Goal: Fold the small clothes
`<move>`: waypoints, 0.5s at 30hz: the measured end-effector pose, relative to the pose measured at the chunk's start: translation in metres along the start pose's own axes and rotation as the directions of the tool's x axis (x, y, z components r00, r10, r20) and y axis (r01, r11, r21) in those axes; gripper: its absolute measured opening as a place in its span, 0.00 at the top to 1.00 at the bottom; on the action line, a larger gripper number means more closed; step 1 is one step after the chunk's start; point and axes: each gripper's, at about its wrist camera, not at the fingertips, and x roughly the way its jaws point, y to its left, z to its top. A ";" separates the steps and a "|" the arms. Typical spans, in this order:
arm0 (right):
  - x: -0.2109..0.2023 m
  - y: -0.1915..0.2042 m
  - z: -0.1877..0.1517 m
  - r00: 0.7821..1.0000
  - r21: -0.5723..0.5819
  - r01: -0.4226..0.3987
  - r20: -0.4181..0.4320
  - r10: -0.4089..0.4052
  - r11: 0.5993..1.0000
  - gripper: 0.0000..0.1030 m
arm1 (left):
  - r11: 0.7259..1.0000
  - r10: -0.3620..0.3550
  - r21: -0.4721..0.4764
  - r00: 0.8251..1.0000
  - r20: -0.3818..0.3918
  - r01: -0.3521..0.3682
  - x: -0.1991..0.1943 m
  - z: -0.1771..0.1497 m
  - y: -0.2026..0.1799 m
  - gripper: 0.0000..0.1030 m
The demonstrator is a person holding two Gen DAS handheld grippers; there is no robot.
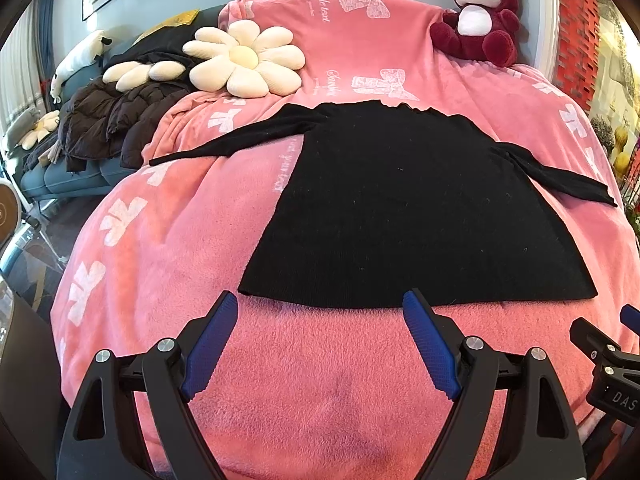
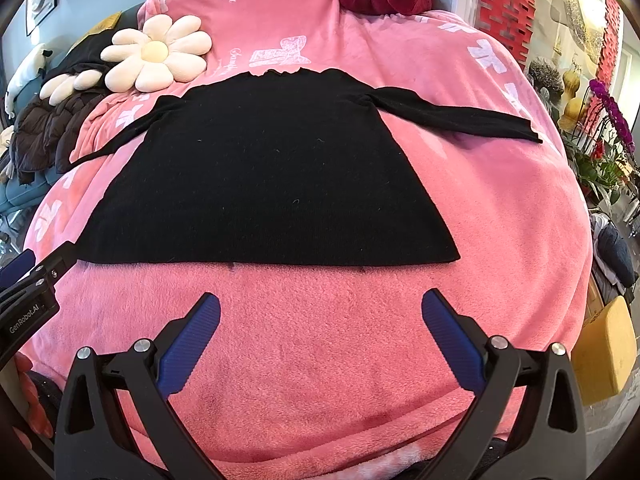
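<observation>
Black sweater (image 1: 404, 200) lies flat on the pink blanket (image 1: 168, 240), hem nearest the cameras, both sleeves spread out to the sides, neckline toward the plush bear (image 1: 480, 12). No fold made yet, so this looks like step 1: approach. Left gripper (image 1: 320, 304) has its fingers wide apart, tips just at the hem, holding nothing. Right gripper (image 2: 320, 308) also spread and empty, short of the hem. Next move likely needs a pinch on a sleeve or hem corner; thin knit on fleece, so risk of grabbing blanket too.
</observation>
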 end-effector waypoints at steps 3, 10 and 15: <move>0.000 0.000 0.000 1.000 0.000 0.000 0.000 0.000 1.000 0.04 | 1.000 0.002 -0.001 1.000 -0.001 -0.002 0.000 0.001 -0.001 0.21; 0.001 0.001 0.000 1.000 -0.001 0.000 -0.001 0.000 1.000 0.04 | 1.000 0.004 0.002 1.000 -0.003 -0.004 0.000 0.001 -0.002 0.21; 0.001 0.001 0.000 1.000 -0.001 0.000 -0.002 0.000 1.000 0.04 | 1.000 0.005 0.005 1.000 -0.005 -0.005 0.002 0.002 -0.003 0.21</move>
